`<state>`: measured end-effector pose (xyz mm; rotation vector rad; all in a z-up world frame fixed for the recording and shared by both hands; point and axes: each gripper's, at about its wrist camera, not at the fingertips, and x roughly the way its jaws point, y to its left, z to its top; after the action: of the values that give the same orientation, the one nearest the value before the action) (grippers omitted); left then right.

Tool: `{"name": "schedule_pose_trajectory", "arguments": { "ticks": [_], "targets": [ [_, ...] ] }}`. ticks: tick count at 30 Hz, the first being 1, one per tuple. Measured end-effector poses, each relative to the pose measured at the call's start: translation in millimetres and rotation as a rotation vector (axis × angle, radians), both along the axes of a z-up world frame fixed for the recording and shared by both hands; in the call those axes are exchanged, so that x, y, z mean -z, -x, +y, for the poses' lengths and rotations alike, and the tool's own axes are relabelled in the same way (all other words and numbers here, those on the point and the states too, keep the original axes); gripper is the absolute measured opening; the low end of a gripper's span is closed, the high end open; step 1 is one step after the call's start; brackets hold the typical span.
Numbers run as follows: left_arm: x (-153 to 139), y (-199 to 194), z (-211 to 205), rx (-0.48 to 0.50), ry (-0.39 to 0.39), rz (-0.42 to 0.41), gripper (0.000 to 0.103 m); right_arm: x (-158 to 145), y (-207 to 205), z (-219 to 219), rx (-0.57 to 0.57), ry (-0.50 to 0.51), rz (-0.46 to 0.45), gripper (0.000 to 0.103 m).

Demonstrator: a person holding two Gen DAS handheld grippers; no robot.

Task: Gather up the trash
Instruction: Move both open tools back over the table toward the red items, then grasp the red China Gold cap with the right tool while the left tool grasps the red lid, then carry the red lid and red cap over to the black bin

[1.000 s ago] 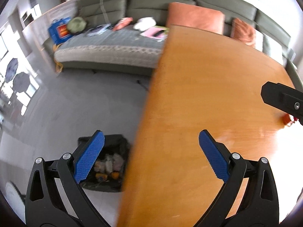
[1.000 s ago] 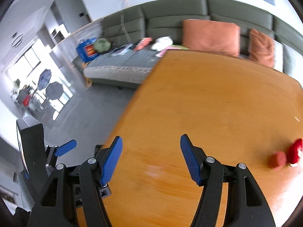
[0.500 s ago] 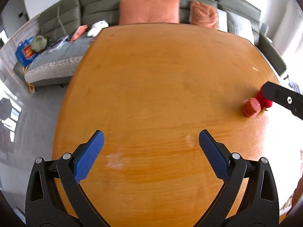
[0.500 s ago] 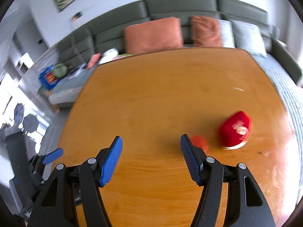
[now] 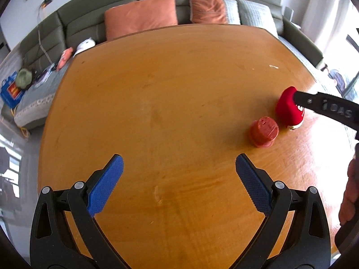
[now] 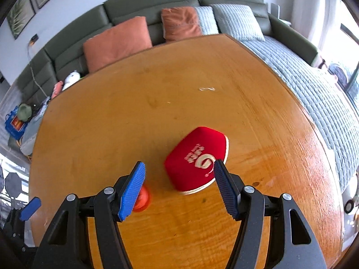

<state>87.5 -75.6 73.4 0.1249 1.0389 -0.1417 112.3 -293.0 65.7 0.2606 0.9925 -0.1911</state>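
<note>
Trash is seen on an orange-brown wooden table [image 5: 157,103]: a red carton [image 6: 197,157] with a white rim and a small reddish-orange cap-like piece [image 5: 264,131] just beside it. White printing is carried on the carton's upper face, with a swirl-shaped logo; the characters are too blurred to be read. The right gripper [image 6: 179,179] is held with its blue-padded fingers spread wide around the near end of the carton, the right pad [image 6: 224,190] lying against or just beside the carton's edge; contact cannot be confirmed. The reddish-orange piece is partly hidden behind the left pad [image 6: 132,190] in the right wrist view. In the left wrist view, the black finger of the right gripper is seen reaching over the carton [image 5: 289,109], and pale lettering resembling "DAS" is carried on its side. The left gripper [image 5: 179,174] is held above bare table, fingers wide apart and nothing between them, well apart from both pieces. A dark green sofa [image 5: 89,22] with orange cushions [image 5: 141,15] is visible beyond the table.
</note>
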Motion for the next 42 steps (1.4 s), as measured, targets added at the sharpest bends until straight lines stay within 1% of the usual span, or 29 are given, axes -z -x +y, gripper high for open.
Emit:
{"name": "schedule_pose_trajectory", "arguments": {
  "ticks": [6,8,12,16,18,20,27,30,31,32,33,34,35,38,42],
  "targets": [
    [8,-13,-24,0.064,-0.011,0.000,0.097,18,-23,-9,0.028,0.010,0.028,0.065],
    [11,-15,-32,0.089,-0.009,0.000,0.097,22,-29,-8,0.033,0.031,0.023,0.067],
    [17,-17,-46,0.138,-0.012,0.009,0.097,32,-40,-10,0.036,0.049,0.049,0.067],
    [22,-18,-56,0.159,0.011,0.025,0.097,45,-45,-19,0.046,0.029,0.084,0.066],
    [22,-17,-61,0.176,0.012,0.020,0.097,45,-43,-21,0.035,0.047,0.064,0.064],
    [24,-17,-65,0.189,0.006,0.016,0.097,44,-39,-27,0.037,0.031,0.048,0.061],
    [33,-22,-83,0.232,0.031,0.020,0.097,29,-24,-42,0.061,0.018,0.011,0.061],
    [40,-24,-89,0.235,0.017,0.022,0.097,25,-20,-45,0.062,-0.003,0.013,0.062],
    [41,-25,-91,0.233,0.014,0.021,0.091,24,-18,-47,0.062,-0.012,0.011,0.062],
    [42,-26,-92,0.235,0.023,0.015,0.078,23,-16,-48,0.066,-0.015,0.012,0.062],
    [43,-26,-94,0.239,0.035,0.015,0.070,22,-15,-49,0.068,-0.012,0.011,0.062],
    [44,-26,-93,0.241,0.046,0.018,0.055,22,-13,-50,0.069,-0.009,0.010,0.062],
    [45,-27,-94,0.245,0.060,0.024,0.046,21,-11,-50,0.068,-0.007,0.006,0.062],
    [47,-27,-91,0.244,0.069,0.014,0.046,16,-6,-47,0.067,-0.004,-0.006,0.062],
    [45,-24,-83,0.220,0.085,0.026,0.046,7,0,-37,0.048,-0.001,-0.024,0.062]
  ]
}}
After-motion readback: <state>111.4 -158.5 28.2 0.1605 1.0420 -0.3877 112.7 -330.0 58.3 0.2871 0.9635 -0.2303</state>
